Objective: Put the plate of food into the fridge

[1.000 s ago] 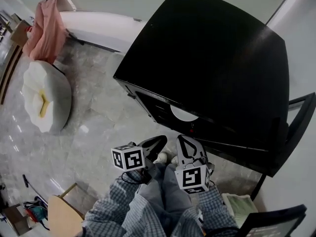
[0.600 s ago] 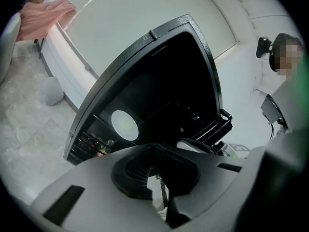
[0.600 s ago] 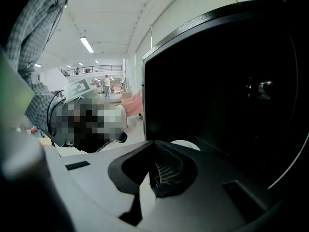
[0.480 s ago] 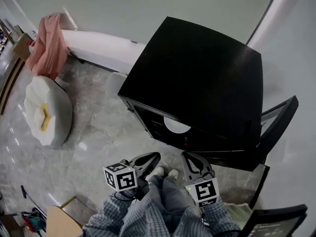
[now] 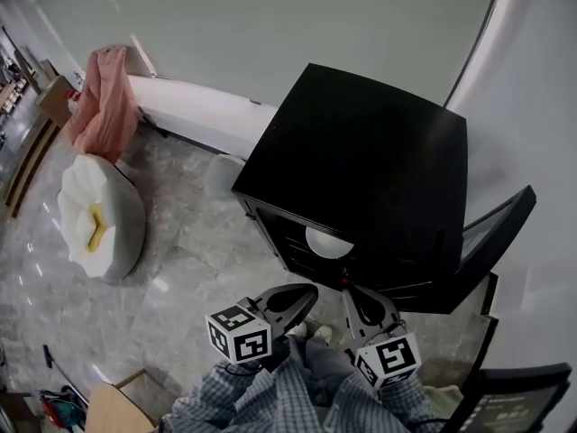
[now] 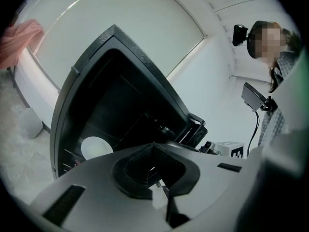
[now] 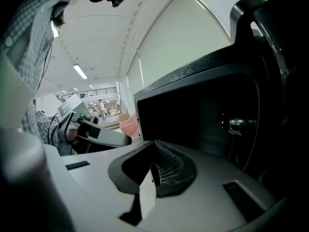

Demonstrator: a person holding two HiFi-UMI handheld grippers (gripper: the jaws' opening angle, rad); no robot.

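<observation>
Plate (image 5: 329, 242): round, white, smooth, a pale disc with no pattern to be seen; any food on it too small to make out. Resting on a shelf inside the open fridge (image 5: 361, 161), near the front edge, well clear of both grippers.

Far left: pink cloth (image 5: 104, 102), soft and creased, draped over the end of a long white ledge (image 5: 198, 106). Below it, a puffy white cushion (image 5: 99, 224), petal-shaped, with a yellow centre. Underfoot, glossy grey stone floor (image 5: 180, 260), veined and reflective. At the bottom left corner, the rounded edge of a wooden table (image 5: 113, 404).

Left of middle: left gripper (image 5: 306, 292), pale grey plastic with black ribbed pads, closed tip to tip on nothing, held out in front of the fridge; white marker cube (image 5: 239, 334) at its rear. Checked sleeves (image 5: 270, 402) behind.

Middle: the fridge, a boxy black cabinet with a matt top and a dark interior crossed by thin shelves, holding the plate.

Right of middle: right gripper (image 5: 353, 294), same build, likewise closed and empty, pointed at the dark opening; a second marker cube (image 5: 388, 359) at its rear, tilted.

Far right: fridge door (image 5: 496, 233), black-framed, swung wide open to the right.
</observation>
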